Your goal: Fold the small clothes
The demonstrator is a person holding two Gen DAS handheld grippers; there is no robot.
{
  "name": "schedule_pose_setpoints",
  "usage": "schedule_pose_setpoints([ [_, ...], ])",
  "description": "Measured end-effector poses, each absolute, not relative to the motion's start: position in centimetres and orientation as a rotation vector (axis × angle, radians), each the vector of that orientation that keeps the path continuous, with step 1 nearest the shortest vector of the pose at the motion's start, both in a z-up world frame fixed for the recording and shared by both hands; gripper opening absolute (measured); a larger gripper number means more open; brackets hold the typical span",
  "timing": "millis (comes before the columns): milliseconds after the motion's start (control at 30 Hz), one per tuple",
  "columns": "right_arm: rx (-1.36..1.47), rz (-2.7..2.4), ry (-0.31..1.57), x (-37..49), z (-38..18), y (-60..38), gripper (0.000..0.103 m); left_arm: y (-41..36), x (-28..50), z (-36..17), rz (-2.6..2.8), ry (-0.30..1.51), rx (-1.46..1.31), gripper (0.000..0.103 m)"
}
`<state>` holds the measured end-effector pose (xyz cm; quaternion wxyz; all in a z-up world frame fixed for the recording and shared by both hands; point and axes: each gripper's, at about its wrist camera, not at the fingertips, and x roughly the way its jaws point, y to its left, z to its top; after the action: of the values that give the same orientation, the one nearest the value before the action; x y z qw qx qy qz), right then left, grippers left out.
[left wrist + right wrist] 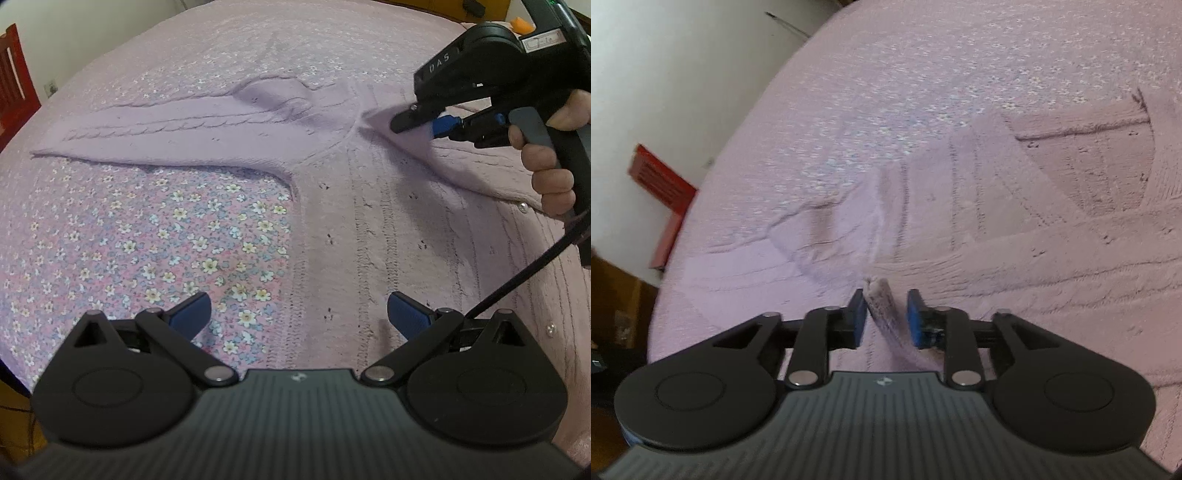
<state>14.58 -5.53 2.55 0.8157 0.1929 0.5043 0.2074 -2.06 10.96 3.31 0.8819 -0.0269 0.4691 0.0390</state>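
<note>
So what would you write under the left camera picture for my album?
Open left gripper hovers over a lilac knitted sweater on a flowery bedspread while the right gripper lifts an edge.

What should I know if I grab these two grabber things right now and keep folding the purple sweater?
Left gripper: open, holding nothing, hovering over the sweater's body.
Right gripper: its fingers bracket a raised edge of the sweater; the gap looks slightly wider than the fabric, so the grip is uncertain.
The sweater lies on the floral bedspread, one sleeve stretched out flat to the side.
Done: one side is lifted, apparently mid-fold.
Left: lay that side down, fold in the outstretched sleeve, then fold the body.
</note>
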Motion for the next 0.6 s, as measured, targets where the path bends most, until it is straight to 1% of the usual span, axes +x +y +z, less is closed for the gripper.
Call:
schedule_pose_setpoints([
  [33, 0.411, 0.452, 1.071, 14.3, 2.9, -5.8, 0.042, 10.9, -2.1, 3.4, 0.080, 0.974, -0.058, 0.103],
  [100, 0.391, 0.461, 1.044, 13.4, 4.0, -6.8, 0.048, 10.8, -1.7, 3.3, 0.077, 0.974, -0.063, 0.103],
  [200, 0.348, 0.449, 1.010, 11.8, 5.4, -8.8, 0.053, 10.7, -1.3, 3.5, 0.066, 0.971, -0.071, 0.103],
  [333, 0.305, 0.411, 1.014, 9.4, 6.4, -12.7, 0.060, 10.0, -0.6, 3.8, 0.036, 0.961, -0.071, 0.103],
  [600, 0.211, 0.280, 1.104, 4.1, 5.4, -22.0, 0.068, 8.8, 2.6, 4.2, 0.018, 1.002, -0.069, 0.103],
])
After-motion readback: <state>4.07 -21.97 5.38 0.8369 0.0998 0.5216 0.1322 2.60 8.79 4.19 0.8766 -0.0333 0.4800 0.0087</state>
